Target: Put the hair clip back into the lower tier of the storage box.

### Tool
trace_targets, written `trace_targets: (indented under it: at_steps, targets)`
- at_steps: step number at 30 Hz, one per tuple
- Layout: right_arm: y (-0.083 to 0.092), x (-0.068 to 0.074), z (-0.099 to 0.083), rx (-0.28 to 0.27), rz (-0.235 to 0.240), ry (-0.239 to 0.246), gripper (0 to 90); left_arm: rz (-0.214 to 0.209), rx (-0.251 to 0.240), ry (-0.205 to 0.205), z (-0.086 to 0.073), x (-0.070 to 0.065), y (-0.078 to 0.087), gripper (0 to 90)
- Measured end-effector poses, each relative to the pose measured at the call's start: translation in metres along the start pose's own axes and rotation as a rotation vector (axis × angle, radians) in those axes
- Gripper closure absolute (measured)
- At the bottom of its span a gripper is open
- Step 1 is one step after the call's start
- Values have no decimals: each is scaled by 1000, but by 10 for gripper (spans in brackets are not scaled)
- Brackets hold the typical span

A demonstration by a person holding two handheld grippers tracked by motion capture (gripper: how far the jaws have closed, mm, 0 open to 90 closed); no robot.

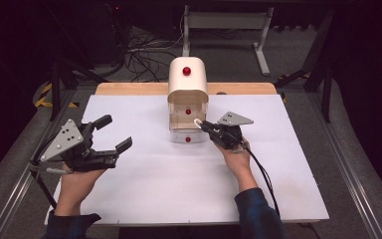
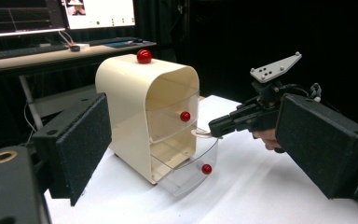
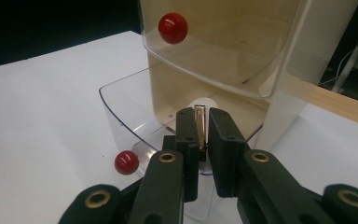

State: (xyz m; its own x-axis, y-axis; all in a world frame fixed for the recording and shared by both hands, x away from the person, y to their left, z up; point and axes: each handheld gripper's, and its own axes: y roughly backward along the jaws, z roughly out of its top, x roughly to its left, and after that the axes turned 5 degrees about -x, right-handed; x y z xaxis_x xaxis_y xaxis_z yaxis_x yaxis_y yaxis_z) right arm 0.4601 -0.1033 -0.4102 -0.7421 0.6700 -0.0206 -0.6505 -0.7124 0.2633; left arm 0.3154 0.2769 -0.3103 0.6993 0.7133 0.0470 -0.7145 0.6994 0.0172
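Note:
A cream drawer cabinet with red knobs stands at the back middle of the white table. Its clear bottom drawer is pulled out. My right gripper is shut on a small thin object with a white rounded end. It holds the object just above the pulled-out drawer, at the cabinet's right front. My left gripper rests open on the left of the table, empty, and its black pads frame the cabinet.
A white sheet covers the table, and a wooden strip shows along its far edge. The clear middle drawer is closed above the pulled-out one. Beyond the table are a white table frame, floor cables and a desk with a monitor.

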Motion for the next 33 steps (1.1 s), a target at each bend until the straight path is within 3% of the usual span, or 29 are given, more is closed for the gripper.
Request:
trace_targets:
  at_steps: [14, 27, 33]
  targets:
    - [-8, 3, 0, 20, -8, 25, 818, -4, 4, 4, -1, 0, -2, 115]
    - [2, 0, 5, -7, -18, 10, 621, -4, 8, 2, -2, -1, -2, 115]
    - [9, 0, 7, -38, -24, 0, 578, -3, 11, 3, -2, -2, -2, 113]
